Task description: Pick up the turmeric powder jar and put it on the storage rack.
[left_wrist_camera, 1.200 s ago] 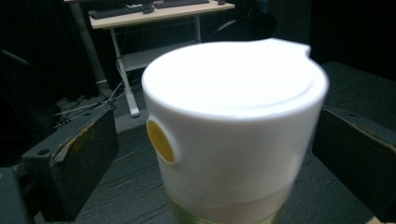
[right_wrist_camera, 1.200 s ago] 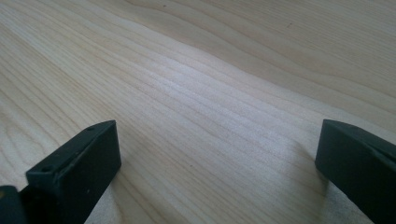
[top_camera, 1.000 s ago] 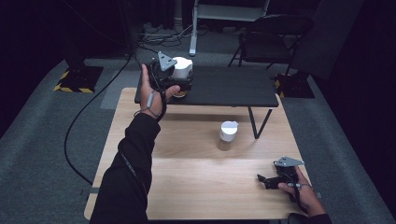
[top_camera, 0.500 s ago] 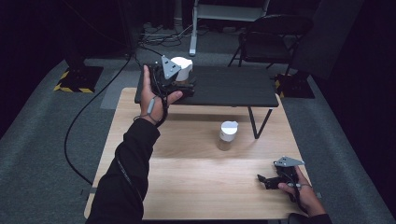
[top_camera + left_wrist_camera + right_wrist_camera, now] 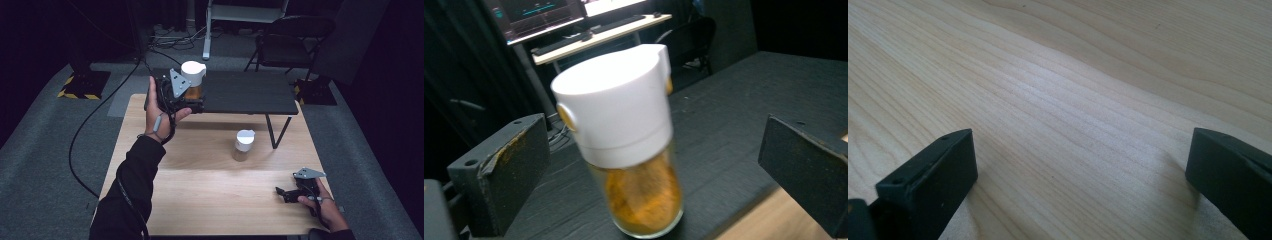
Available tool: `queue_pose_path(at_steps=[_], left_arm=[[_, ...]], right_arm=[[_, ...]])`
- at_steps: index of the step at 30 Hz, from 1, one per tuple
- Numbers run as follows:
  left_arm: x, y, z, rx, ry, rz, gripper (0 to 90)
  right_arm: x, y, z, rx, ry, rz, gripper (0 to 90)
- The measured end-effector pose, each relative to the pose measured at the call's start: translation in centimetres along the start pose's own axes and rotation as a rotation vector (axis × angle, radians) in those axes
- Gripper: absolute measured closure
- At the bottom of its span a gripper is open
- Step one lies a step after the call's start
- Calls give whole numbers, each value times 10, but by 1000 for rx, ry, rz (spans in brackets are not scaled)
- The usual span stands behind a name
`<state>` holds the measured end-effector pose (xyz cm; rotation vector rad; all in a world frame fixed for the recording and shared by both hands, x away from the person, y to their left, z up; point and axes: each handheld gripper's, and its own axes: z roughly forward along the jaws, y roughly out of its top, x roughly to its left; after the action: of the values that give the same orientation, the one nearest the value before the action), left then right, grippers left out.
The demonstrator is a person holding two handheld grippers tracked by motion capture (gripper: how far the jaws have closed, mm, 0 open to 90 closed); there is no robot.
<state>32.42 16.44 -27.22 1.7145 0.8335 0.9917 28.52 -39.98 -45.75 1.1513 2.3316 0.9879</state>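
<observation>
The left gripper has opened; its fingers stand wide around the jar, now released on the shelf.

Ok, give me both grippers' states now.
Left gripper: open, jaws either side of the spice jar, not touching.
Right gripper: open, holding nothing.

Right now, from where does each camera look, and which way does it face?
High view: above the near side, facing forward and down; both forearms, left gripper, right gripper.
Left gripper view: rides the left gripper, faces the spice jar on the black shelf; open jaws.
Right gripper view: low over the table; open jaws.
Shared: jar, high and left.
</observation>
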Motion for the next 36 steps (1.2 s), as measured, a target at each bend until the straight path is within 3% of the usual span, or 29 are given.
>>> queue_pose_path(at_steps=[12, 20, 26, 29, 36], left_arm=[[-19, -19, -22, -1, -54, 84, 5], [-25, -38, -34, 13, -91, 87, 5], [-31, -51, -38, 46, -98, 100, 5], [-38, -55, -39, 64, -81, 141, 6], [-43, -67, -42, 108, -112, 167, 6]], right_arm=[[0, 0, 0, 0, 0, 0, 1], [0, 0, 0, 0, 0, 0, 1], [0, 0, 0, 0, 0, 0, 1], [0, 0, 0, 0, 0, 0, 1], [0, 0, 0, 0, 0, 0, 1]])
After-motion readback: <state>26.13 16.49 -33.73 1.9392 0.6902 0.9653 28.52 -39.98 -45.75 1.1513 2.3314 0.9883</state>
